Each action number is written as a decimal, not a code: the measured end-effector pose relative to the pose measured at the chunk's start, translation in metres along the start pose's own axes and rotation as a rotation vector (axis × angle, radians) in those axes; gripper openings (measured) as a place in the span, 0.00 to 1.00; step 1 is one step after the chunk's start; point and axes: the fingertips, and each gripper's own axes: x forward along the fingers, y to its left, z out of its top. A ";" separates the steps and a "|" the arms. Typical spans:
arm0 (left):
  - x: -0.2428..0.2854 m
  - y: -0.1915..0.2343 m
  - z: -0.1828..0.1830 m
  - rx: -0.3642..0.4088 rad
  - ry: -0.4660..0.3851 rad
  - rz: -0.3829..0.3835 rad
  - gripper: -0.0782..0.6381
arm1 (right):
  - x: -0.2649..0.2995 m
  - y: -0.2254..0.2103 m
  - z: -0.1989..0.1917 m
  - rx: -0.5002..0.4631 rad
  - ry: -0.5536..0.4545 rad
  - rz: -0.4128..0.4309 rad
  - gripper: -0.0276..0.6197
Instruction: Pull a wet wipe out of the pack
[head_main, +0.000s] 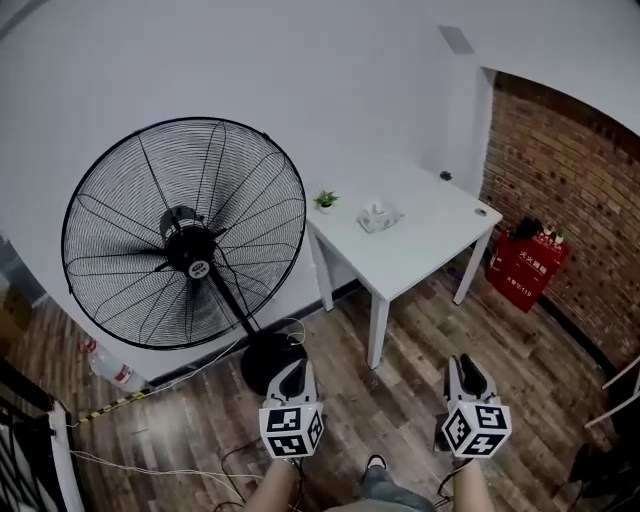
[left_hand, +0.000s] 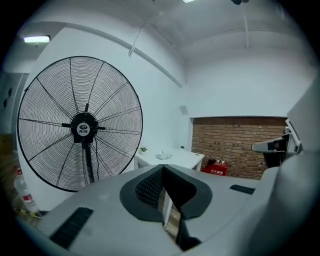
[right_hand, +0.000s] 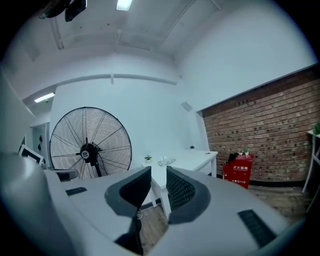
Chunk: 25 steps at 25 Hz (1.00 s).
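Where person stands on wood floor (head_main: 420, 400), well apart from white table (head_main: 430, 250), both grippers held low, side by side. Left gripper (head_main: 293, 376) — jaws closed tip to tip, nothing between. Right gripper (head_main: 466, 370) — jaws narrowly apart, empty. Wet wipe pack (head_main: 379, 215) on tabletop toward wall side, near small potted plant (head_main: 325, 200). Large black pedestal fan (head_main: 185, 235) left of table; red box (head_main: 527, 262) against brick wall (head_main: 560, 170) at right.
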 end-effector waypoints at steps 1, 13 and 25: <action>0.010 0.000 0.003 -0.005 0.001 0.010 0.11 | 0.012 -0.004 0.005 -0.004 0.003 0.010 0.19; 0.109 -0.012 0.024 -0.033 0.011 0.088 0.11 | 0.123 -0.052 0.039 -0.006 0.019 0.092 0.19; 0.196 -0.011 0.038 -0.014 0.011 0.059 0.11 | 0.196 -0.080 0.041 0.006 0.037 0.070 0.20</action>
